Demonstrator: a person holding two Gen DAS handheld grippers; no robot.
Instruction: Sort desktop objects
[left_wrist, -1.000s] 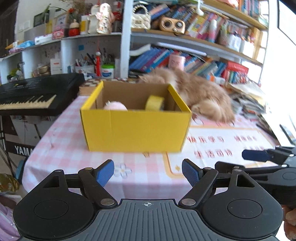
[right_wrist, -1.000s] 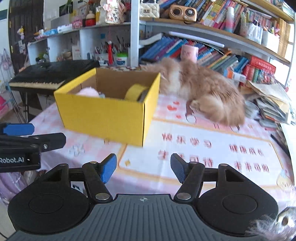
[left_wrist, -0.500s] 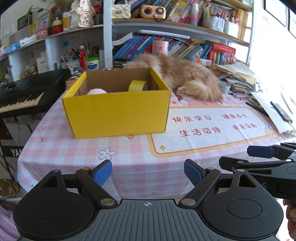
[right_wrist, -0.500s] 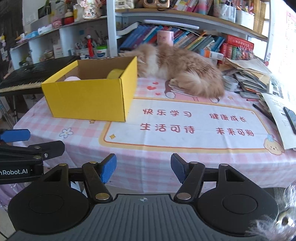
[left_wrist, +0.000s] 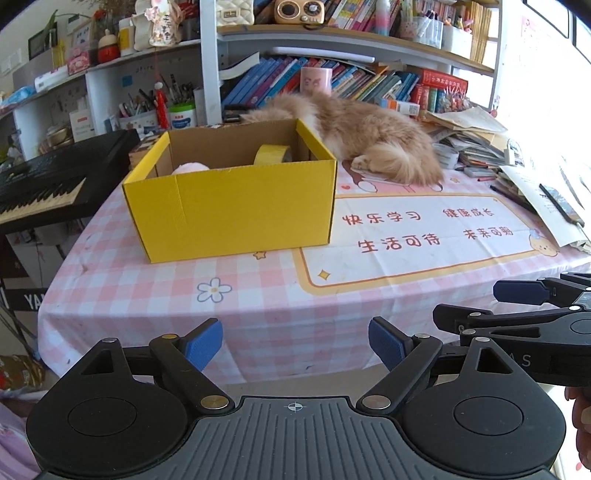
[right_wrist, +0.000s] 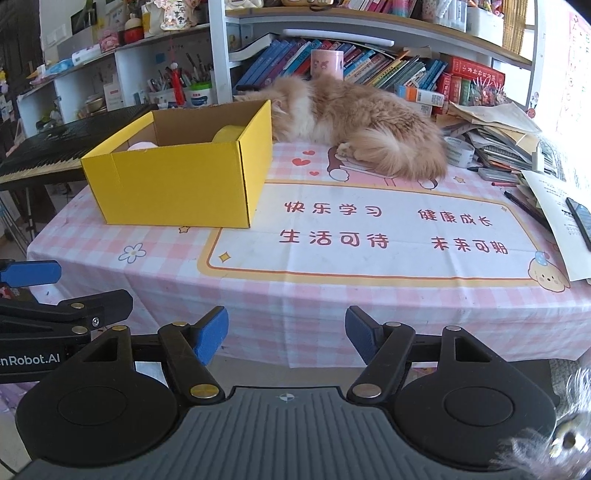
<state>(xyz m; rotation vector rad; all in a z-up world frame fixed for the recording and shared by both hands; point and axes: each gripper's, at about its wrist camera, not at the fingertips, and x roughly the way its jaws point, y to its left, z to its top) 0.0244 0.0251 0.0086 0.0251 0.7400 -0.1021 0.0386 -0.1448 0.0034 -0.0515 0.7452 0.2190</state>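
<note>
A yellow cardboard box (left_wrist: 232, 206) (right_wrist: 177, 184) stands open on the pink checked tablecloth (left_wrist: 258, 295) (right_wrist: 280, 295). Inside it I see a yellow tape roll (left_wrist: 271, 154) (right_wrist: 227, 133) and a pale pink soft object (left_wrist: 190, 168) (right_wrist: 142, 146). My left gripper (left_wrist: 295, 343) is open and empty, held off the table's front edge. My right gripper (right_wrist: 286, 334) is open and empty, also in front of the table edge. Each gripper shows from the side in the other's view: the right one (left_wrist: 517, 291), the left one (right_wrist: 33, 273).
A fluffy orange cat (left_wrist: 354, 136) (right_wrist: 354, 125) lies behind the box. A white tape roll (right_wrist: 458, 151), pens, papers and a phone (right_wrist: 580, 218) crowd the right side. A black keyboard (left_wrist: 40, 181) stands left of the table. Full shelves rise behind.
Both grippers have pulled back from the box, which looks smaller and farther now. Both stay open and empty.
</note>
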